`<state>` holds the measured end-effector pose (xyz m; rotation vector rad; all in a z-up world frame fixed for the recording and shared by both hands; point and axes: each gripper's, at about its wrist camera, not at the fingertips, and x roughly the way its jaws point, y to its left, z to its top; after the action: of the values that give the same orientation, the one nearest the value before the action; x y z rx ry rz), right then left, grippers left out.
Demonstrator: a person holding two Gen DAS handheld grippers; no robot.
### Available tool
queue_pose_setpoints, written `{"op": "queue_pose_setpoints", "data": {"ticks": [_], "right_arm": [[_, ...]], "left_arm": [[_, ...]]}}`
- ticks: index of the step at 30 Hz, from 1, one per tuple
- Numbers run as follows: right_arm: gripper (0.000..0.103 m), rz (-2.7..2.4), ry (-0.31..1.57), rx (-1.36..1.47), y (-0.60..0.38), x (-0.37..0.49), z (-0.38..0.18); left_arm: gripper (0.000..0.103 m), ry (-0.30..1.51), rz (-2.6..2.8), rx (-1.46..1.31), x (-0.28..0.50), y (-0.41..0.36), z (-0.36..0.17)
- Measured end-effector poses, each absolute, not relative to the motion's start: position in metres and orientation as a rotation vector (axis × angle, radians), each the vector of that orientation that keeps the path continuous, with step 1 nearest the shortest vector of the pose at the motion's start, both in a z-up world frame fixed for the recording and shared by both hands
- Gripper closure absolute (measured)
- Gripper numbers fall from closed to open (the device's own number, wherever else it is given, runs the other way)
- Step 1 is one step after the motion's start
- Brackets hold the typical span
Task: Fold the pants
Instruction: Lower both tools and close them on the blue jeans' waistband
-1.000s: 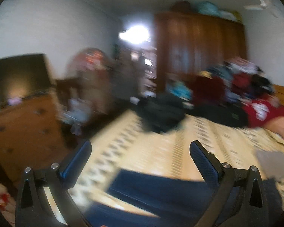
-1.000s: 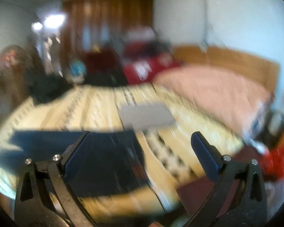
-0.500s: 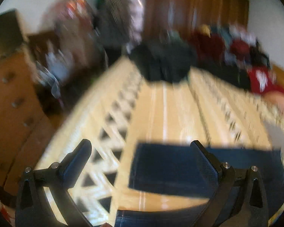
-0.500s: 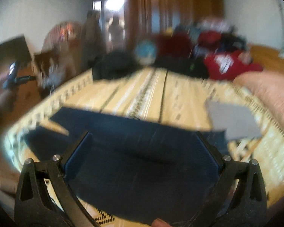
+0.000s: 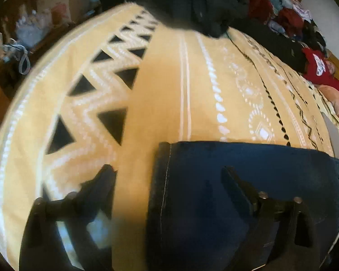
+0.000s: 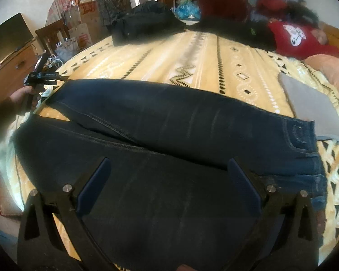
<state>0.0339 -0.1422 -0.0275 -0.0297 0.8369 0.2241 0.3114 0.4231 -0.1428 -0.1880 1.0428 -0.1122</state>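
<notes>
In the left wrist view, the left tongs (image 5: 167, 176) are seen spread wide and pinching nothing, held low over the yellow patterned bedspread (image 5: 169, 85). The hem end of the dark blue pants (image 5: 248, 180) lies flat between and below the fingers, its stitched cuff edge just right of centre, with the right finger (image 5: 237, 187) over the fabric and the left finger over bare bedspread. A heap of dark clothing (image 5: 192, 4) is seen at the far end of the bed. In the right wrist view, the right tongs (image 6: 169, 180) are likewise spread and empty, poised above the near leg of the pants (image 6: 169, 124). The pants are laid out lengthwise across the bed, waistband at the right, legs running left and splayed apart at the hems. The left tongs (image 6: 39, 76) are visible at the far left by the far hem, gripped in a hand (image 6: 22, 94). A grey flat item (image 6: 311, 110) lies just beside the waistband, and a red garment (image 6: 300, 40) is seen far right. The task is judged barely begun: the pants are spread out, but no fold is made; the legs remain to be stacked and the length folded.
</notes>
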Motion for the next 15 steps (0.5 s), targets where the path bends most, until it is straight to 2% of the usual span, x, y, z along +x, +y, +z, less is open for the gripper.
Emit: {"op": "queue_pose_setpoints", "data": {"ticks": [7,10,11,12,14,15], "right_arm": [[0.000,0.234,0.854,-0.033,-0.133,0.049,-0.041],[0.000,0.240,0.859,-0.034,-0.131,0.052,-0.046],[0.000,0.241,0.862,-0.030,-0.131,0.054,-0.047],[0.000,0.245,0.866,-0.025,-0.131,0.056,-0.049],[0.000,0.246,0.866,-0.020,-0.131,0.057,-0.050],[0.000,0.246,0.865,-0.020,-0.132,0.057,-0.050]], "left_arm": [[0.016,1.052,-0.192,-0.182,0.327,0.417,-0.158],[0.029,1.038,-0.189,-0.166,0.328,0.415,-0.159],[0.043,1.026,-0.184,-0.173,0.328,0.416,-0.158],[0.065,1.017,-0.177,-0.176,0.328,0.417,-0.156],[0.080,0.999,-0.160,-0.198,0.328,0.421,-0.154],[0.082,0.991,-0.166,-0.207,0.326,0.423,-0.153]]}}
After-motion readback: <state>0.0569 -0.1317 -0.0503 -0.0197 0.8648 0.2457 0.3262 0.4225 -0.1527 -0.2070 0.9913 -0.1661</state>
